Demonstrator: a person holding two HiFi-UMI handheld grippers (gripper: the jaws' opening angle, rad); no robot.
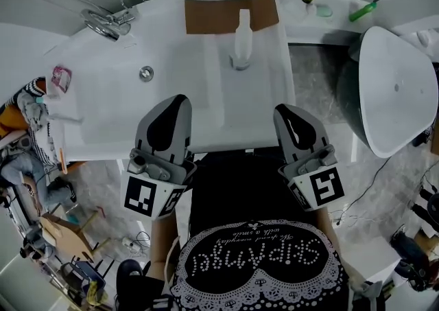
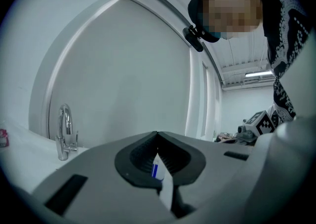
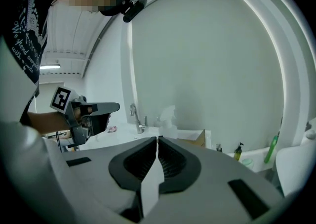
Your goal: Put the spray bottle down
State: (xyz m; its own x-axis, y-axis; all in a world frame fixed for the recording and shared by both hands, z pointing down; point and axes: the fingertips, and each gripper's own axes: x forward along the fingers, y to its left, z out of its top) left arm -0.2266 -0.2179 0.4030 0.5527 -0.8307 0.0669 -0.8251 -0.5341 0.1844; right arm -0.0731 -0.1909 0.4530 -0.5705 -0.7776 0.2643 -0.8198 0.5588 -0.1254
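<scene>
Standing upright, one spray bottle [image 1: 243, 40] is resting on the white bench [image 1: 171, 62], beside one cardboard piece [image 1: 206, 16] near the rear edge. Two tools, left [image 1: 180, 100] and right [image 1: 282, 109], are hovering at the front edge, each pressed together and empty, with bare bench lying between them and the bottle.

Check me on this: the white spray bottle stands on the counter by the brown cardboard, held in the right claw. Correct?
Not held. The spray bottle stands on the counter by the brown cardboard, but the right claw is shut on nothing, well short of it. The head view shows the gap between them.
</scene>
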